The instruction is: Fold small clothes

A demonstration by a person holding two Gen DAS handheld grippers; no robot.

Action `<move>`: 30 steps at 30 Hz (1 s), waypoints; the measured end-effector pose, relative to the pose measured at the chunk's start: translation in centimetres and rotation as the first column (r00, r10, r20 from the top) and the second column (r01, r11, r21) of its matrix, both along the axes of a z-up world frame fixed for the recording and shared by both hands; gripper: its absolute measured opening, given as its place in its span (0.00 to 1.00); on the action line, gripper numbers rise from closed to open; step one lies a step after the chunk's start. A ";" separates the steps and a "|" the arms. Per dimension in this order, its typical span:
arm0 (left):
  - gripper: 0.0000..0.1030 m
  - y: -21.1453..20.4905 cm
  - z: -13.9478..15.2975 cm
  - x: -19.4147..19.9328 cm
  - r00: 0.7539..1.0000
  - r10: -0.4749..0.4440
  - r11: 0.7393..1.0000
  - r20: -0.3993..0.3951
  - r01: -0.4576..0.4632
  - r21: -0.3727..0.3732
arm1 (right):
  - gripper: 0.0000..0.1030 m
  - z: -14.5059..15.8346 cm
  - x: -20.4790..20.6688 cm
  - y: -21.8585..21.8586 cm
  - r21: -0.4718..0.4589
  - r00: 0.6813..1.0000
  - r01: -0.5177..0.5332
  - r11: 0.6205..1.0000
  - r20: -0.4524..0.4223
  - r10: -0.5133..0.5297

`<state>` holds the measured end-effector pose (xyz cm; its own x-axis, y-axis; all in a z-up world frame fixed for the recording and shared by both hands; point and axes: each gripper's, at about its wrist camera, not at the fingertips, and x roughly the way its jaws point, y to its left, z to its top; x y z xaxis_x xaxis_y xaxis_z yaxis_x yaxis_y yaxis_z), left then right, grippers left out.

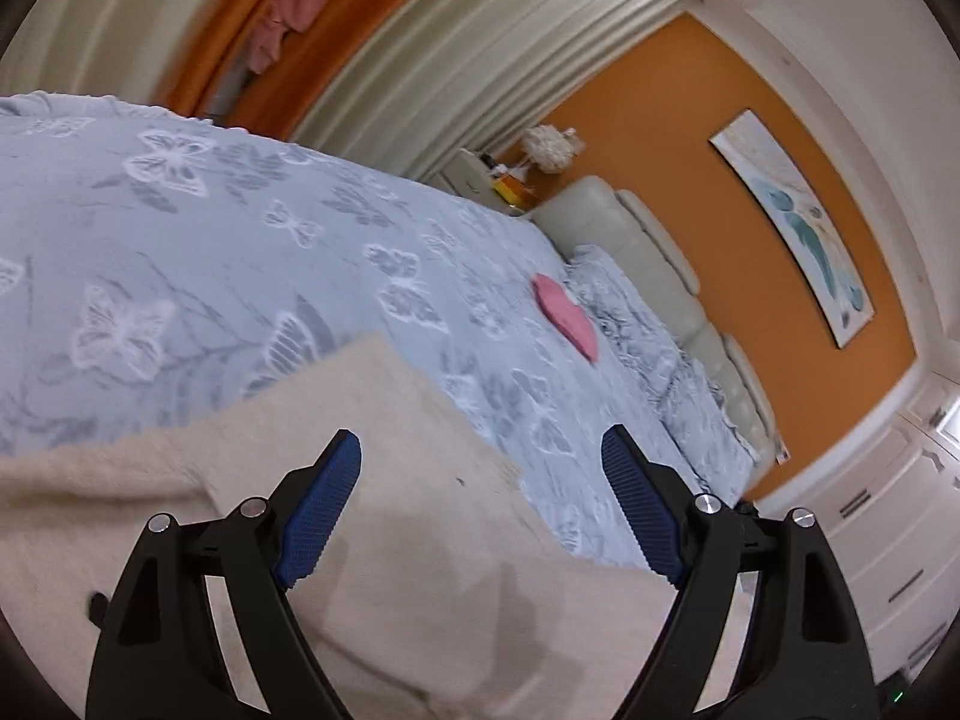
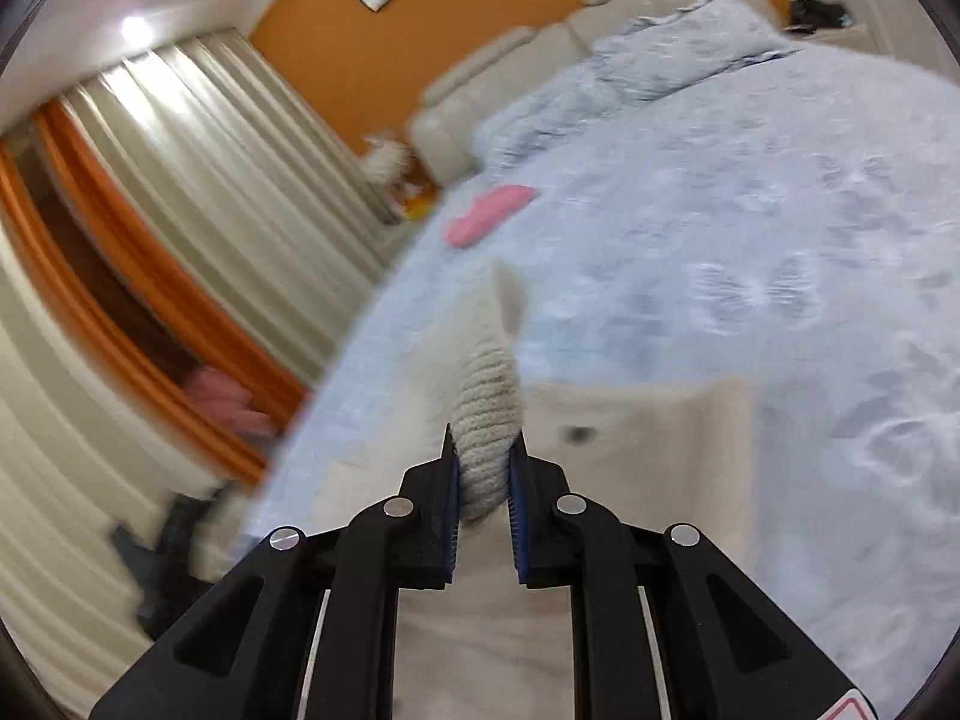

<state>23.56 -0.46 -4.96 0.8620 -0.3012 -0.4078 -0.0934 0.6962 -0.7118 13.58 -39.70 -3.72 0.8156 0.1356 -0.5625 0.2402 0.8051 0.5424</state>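
A cream knit garment lies on the bed with the blue butterfly bedspread. My left gripper is open and empty, its blue pads wide apart just above the garment. My right gripper is shut on a ribbed edge of the same cream garment and lifts it off the bed; the rest of the garment lies flat below. A folded pink cloth rests farther up the bed near the pillows; it also shows in the right wrist view.
Pillows and a cream headboard stand against the orange wall. Curtains hang beyond the bed's far edge. A nightstand with a lamp is beside the headboard. White drawers stand at the right.
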 end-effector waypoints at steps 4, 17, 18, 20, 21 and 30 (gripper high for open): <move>0.78 -0.6 -1.2 1.0 0.995 0.029 0.997 -0.097 -0.022 0.072 | 0.13 -9.7 0.5 -1.3 0.009 0.942 0.067 0.998 -0.330 -0.060; 0.78 1.6 -1.3 0.6 0.978 0.141 0.983 -0.151 -0.121 0.137 | 0.40 -2.2 2.1 9.8 -0.092 0.954 -0.264 0.960 -0.170 0.246; 0.78 1.6 -1.1 0.6 0.986 0.091 0.992 -0.139 -0.078 0.096 | 0.40 -2.7 2.2 11.0 -0.084 0.943 -0.300 0.950 -0.179 0.281; 0.78 0.9 -1.0 0.2 0.993 -0.023 1.000 -0.114 0.024 0.007 | 0.40 -3.4 2.2 12.4 -0.107 0.938 -0.308 0.945 -0.200 0.283; 0.78 0.0 -0.9 -0.3 0.992 -0.084 0.996 -0.097 0.083 -0.013 | 0.40 -3.5 2.1 12.1 -0.128 0.943 -0.290 0.948 -0.209 0.260; 0.86 -16.4 -1.4 -4.0 0.773 -0.615 0.688 -0.158 0.623 0.371 | 0.42 -4.4 -0.3 -1.3 0.037 0.971 0.045 0.998 -0.235 -0.035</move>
<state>19.55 -16.82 -6.38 0.5269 -0.5798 -0.6214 0.4467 0.8110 -0.3779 13.30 -41.02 -8.11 0.6667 0.1333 -0.7334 0.3960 0.7702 0.5000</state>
